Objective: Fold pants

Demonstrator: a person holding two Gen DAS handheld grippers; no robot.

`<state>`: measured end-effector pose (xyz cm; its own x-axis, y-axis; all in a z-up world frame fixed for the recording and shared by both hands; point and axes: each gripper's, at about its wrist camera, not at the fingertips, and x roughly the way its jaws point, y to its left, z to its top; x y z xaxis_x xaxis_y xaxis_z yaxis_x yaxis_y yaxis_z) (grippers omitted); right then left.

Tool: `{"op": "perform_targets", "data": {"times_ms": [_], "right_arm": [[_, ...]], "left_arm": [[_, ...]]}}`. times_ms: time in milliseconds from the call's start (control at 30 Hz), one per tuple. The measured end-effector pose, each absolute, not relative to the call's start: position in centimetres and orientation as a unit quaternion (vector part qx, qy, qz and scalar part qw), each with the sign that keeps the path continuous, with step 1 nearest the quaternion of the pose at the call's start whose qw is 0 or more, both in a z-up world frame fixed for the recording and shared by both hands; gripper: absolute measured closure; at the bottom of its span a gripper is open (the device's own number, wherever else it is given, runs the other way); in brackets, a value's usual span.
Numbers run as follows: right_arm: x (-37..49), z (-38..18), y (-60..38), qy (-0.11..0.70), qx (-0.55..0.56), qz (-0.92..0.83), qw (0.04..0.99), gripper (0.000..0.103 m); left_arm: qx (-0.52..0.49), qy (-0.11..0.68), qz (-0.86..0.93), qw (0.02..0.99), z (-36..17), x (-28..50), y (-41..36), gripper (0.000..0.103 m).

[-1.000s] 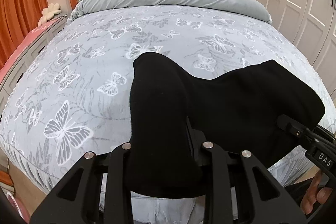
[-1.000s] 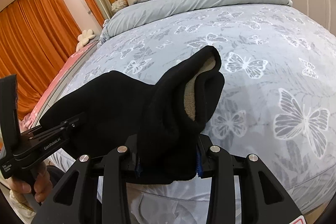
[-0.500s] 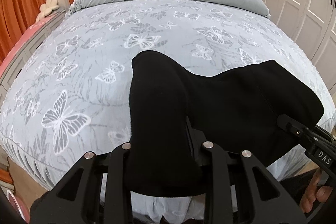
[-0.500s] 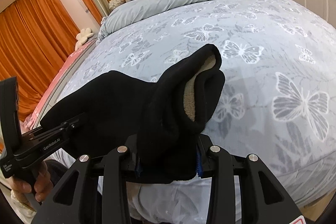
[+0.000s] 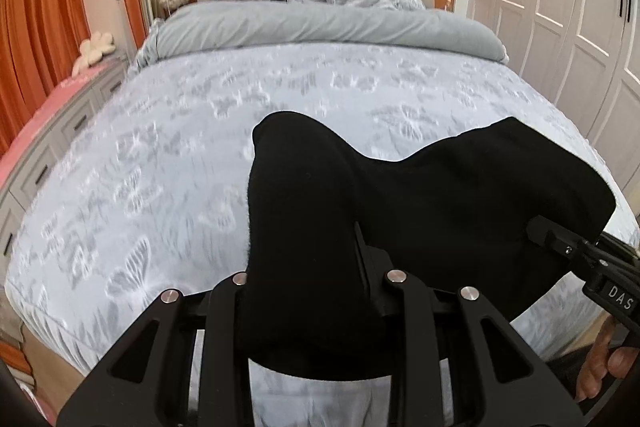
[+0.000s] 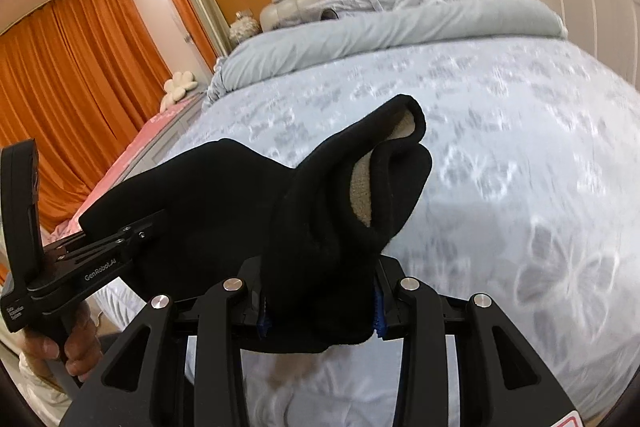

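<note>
pants [image 5: 440, 203]: black, thick knit or fleece, pale fuzzy lining showing inside the rolled edge in the right wrist view; held up over the foot edge of the bed [image 5: 120, 187], lower part hangs out of view.
handling: soft, floppy, no stiffness; looks bulky and somewhat heavy for cloth; fuzzy surface should grip well, little slip risk; not fragile.
where to hold: two spaced points along one edge, as now; a bunched edge fills the jaws better than a single layer.
left tool [image 5: 316, 283]: clamped narrow on a thick bunch of the black cloth.
right tool [image 6: 320, 301]: clamped on another bunch, blue pads at both sides of the fabric.
span: cloth sags in a shallow dip between the tools.
bed cover: grey, butterfly print, smooth.
risk: thick folds may spring open once laid down.
</note>
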<state>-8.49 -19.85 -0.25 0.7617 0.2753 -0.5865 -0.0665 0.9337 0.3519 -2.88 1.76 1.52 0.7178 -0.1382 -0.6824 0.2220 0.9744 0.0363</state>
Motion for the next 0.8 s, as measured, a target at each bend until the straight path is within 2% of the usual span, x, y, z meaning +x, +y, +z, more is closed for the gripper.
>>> {"op": "perform_targets", "data": {"times_ms": [367, 800], "right_arm": [[-1.9, 4.8, -19.6, 0.281, 0.128, 0.089, 0.947, 0.068], [6.4, 7.3, -20.3, 0.253, 0.110, 0.076, 0.958, 0.068]], "left_arm": [[0.072, 0.317, -0.075, 0.943, 5.6, 3.5, 0.2, 0.075], [0.083, 0.288, -0.059, 0.952, 7.6, 12.0, -1.6, 0.075]]}}
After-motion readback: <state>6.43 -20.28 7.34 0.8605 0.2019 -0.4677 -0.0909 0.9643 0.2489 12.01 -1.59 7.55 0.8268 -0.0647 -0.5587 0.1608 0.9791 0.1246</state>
